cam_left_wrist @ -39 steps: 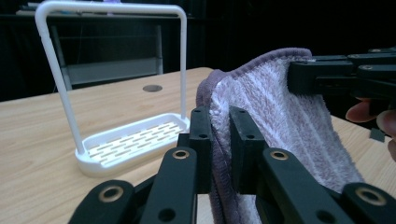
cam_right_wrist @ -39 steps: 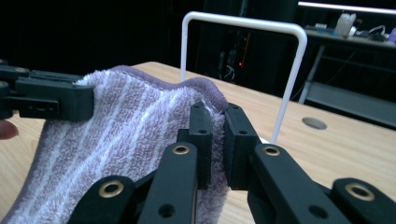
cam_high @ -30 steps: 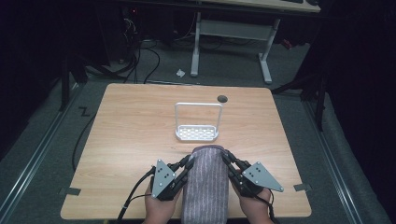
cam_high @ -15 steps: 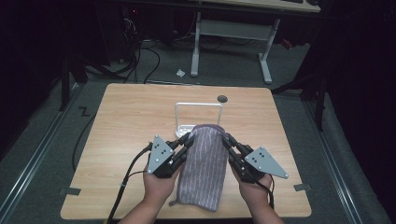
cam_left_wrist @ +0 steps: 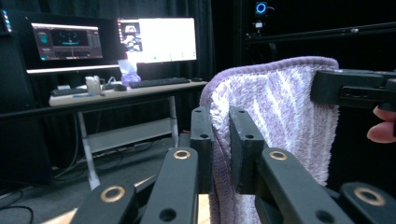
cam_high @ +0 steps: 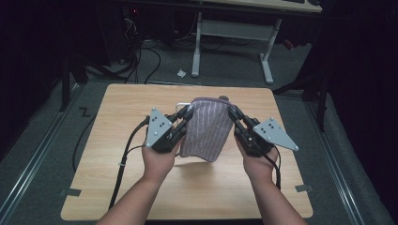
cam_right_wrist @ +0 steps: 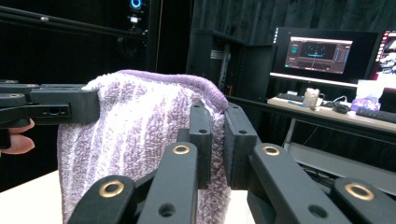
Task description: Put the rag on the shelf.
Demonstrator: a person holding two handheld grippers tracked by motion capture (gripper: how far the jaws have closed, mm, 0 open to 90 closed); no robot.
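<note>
A purple striped towel [cam_high: 208, 127] hung above the middle of the table [cam_high: 108, 178], lifted clear of the wood and casting a shadow beneath it. The left gripper [cam_high: 187, 114] pinched its top corner at 9 o'clock, jaws closed tight on the cloth [cam_left_wrist: 275, 116]. The right gripper [cam_high: 233, 113] pinched the opposite corner at 3 o'clock, its jaws likewise closed on the fabric [cam_right_wrist: 140, 121]. Behind the towel, toward 12 o'clock, part of a white rack [cam_high: 179, 107] showed. A desk [cam_high: 234, 28] stood beyond the table.
</note>
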